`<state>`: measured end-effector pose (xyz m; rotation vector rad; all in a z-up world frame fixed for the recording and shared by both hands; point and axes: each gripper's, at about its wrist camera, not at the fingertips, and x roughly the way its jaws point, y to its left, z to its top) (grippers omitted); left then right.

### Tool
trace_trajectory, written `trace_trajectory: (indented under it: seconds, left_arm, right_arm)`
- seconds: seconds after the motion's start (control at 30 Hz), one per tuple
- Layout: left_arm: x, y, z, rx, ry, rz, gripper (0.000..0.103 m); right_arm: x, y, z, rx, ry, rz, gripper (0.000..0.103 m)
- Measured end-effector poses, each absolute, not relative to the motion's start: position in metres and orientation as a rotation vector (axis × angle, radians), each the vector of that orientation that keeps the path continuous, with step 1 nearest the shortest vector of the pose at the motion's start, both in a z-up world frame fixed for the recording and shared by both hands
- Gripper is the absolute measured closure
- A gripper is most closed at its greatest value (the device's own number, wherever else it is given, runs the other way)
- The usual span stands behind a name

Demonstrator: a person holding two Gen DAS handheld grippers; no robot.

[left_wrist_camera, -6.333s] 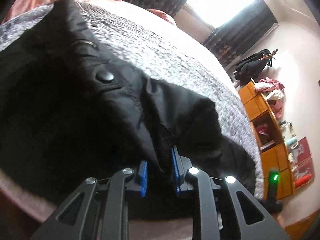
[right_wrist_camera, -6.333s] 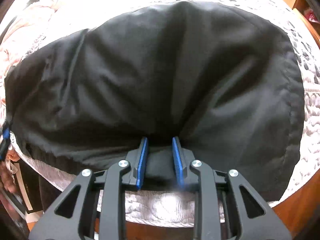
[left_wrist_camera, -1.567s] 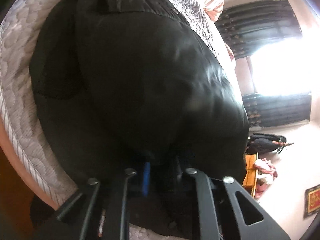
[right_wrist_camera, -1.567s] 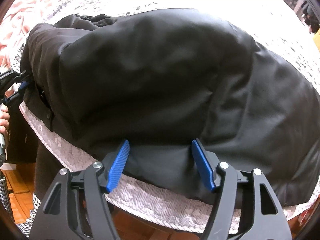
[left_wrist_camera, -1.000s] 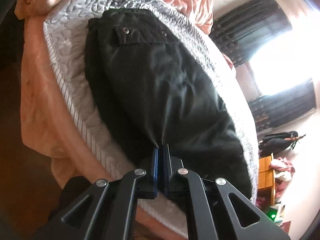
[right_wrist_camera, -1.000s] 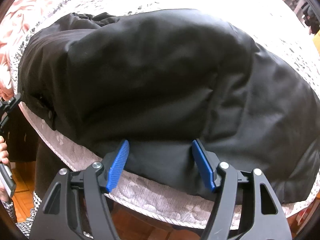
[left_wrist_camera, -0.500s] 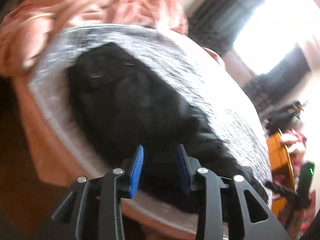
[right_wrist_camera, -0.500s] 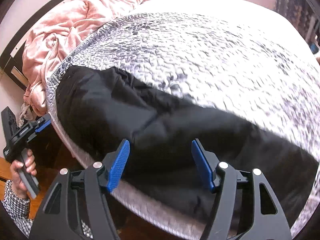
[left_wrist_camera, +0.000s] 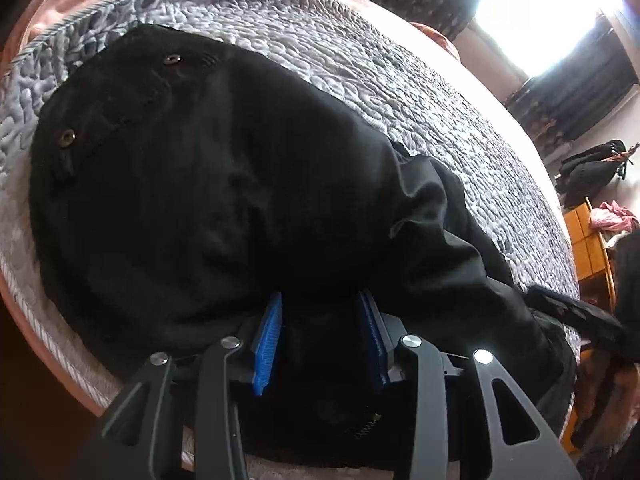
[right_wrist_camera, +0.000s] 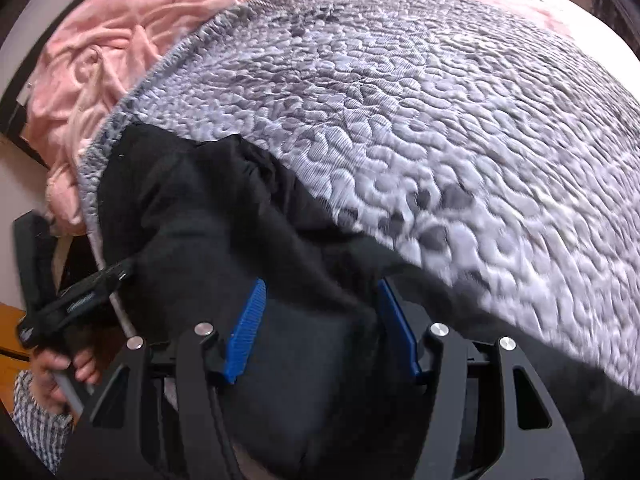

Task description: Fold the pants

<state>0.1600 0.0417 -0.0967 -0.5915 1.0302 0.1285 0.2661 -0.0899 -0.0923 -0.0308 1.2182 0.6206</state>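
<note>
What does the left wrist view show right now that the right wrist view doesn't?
Only the left wrist view shows the two snap buttons on the pants, the bright window, dark curtains and an orange shelf. Only the right wrist view shows the pink blanket and a hand holding the left gripper. Both show the black pants lying on the grey quilt, with fabric between open pads; the right gripper is closing.

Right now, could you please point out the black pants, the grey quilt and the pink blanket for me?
black pants [left_wrist_camera: 248, 200]: left wrist view, broad upper panel below the snaps.
grey quilt [right_wrist_camera: 420, 112]: right wrist view, bare textured middle.
pink blanket [right_wrist_camera: 120, 52]: right wrist view, crumpled folds at upper left.
</note>
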Motion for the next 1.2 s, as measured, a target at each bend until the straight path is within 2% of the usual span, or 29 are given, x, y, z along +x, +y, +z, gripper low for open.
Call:
trace_trajectory:
  seconds: [0.03, 0.17, 0.27, 0.37, 0.47, 0.57, 0.63, 0.7, 0.73, 0.8, 0.9, 1.03, 1.2]
  left_arm:
    - [0.16, 0.043, -0.097, -0.593, 1.027, 0.124, 0.064]
    - [0.157, 0.048, -0.101, -0.603, 1.012, 0.107, 0.063]
    - [0.157, 0.052, -0.104, -0.611, 1.009, 0.096, 0.061]
    - [0.153, 0.052, -0.104, -0.64, 0.997, 0.091, 0.054]
    - [0.148, 0.053, -0.103, -0.666, 0.974, 0.104, 0.048]
    - [0.148, 0.046, -0.105, -0.607, 0.975, 0.124, 0.048]
    - [0.149, 0.041, -0.105, -0.56, 0.978, 0.133, 0.047]
    - [0.15, 0.039, -0.105, -0.529, 0.988, 0.135, 0.046]
    - [0.15, 0.039, -0.103, -0.522, 0.992, 0.135, 0.046]
    - [0.147, 0.041, -0.098, -0.532, 1.004, 0.158, 0.046]
    - [0.141, 0.036, -0.078, -0.518, 0.953, 0.176, 0.046]
    - [0.161, 0.008, -0.055, -0.469, 0.906, 0.073, 0.038]
    - [0.204, -0.023, -0.068, -0.415, 0.951, 0.027, 0.038]
  right_arm:
    - [0.273, -0.085, -0.097, -0.024, 1.237, 0.629, 0.045]
    - [0.282, -0.066, -0.112, -0.104, 1.271, 0.644, 0.058]
    - [0.282, -0.059, -0.109, -0.092, 1.259, 0.701, 0.092]
    - [0.279, -0.054, -0.09, -0.123, 1.171, 0.688, 0.097]
    - [0.285, -0.048, -0.062, -0.107, 1.06, 0.667, 0.097]
    - [0.293, -0.032, -0.076, -0.208, 1.11, 0.62, 0.097]
    - [0.299, -0.026, -0.103, -0.262, 1.199, 0.577, 0.091]
    - [0.298, -0.031, -0.106, -0.235, 1.185, 0.583, 0.087]
    - [0.295, -0.037, -0.101, -0.212, 1.161, 0.589, 0.086]
    - [0.285, -0.057, -0.081, -0.152, 1.098, 0.595, 0.077]
    - [0.261, -0.099, -0.055, -0.061, 1.015, 0.579, 0.071]
    - [0.224, -0.147, -0.056, -0.004, 1.012, 0.509, 0.071]
    - [0.204, -0.176, -0.089, 0.044, 1.071, 0.422, 0.072]
